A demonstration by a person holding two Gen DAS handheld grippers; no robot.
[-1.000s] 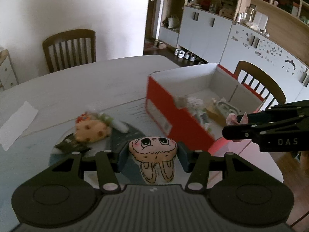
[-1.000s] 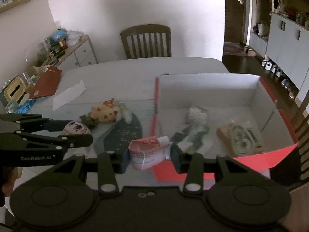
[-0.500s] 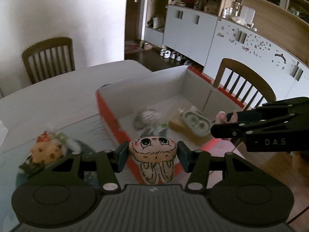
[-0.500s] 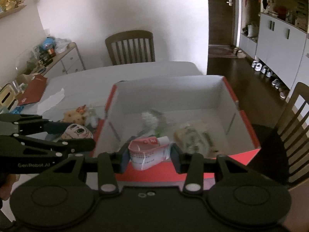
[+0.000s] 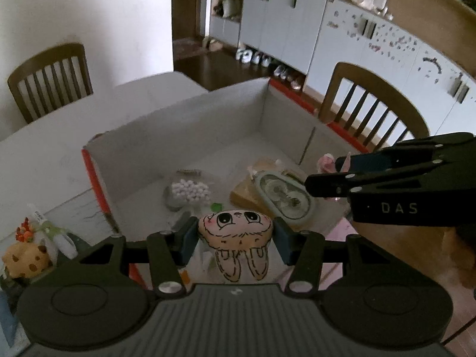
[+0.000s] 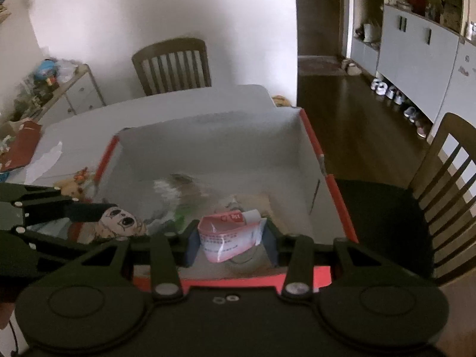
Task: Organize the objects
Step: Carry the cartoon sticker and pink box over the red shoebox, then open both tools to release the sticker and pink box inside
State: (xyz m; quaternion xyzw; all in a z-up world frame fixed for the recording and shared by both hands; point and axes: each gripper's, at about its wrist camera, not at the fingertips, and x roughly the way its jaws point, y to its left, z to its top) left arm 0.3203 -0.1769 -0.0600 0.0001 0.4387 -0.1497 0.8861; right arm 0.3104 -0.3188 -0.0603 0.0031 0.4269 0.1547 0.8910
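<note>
A soft cream plush toy with a drawn-on face (image 5: 236,230) is pinched across its middle by the left gripper (image 5: 235,238) above the red cardboard box with white inner walls (image 5: 208,119). It is judged light and squashy, best held at the stuffed body. A crinkled pink-and-white paper packet (image 6: 230,233), judged light and easily creased, is clamped by the right gripper (image 6: 231,242) over the same box.
</note>
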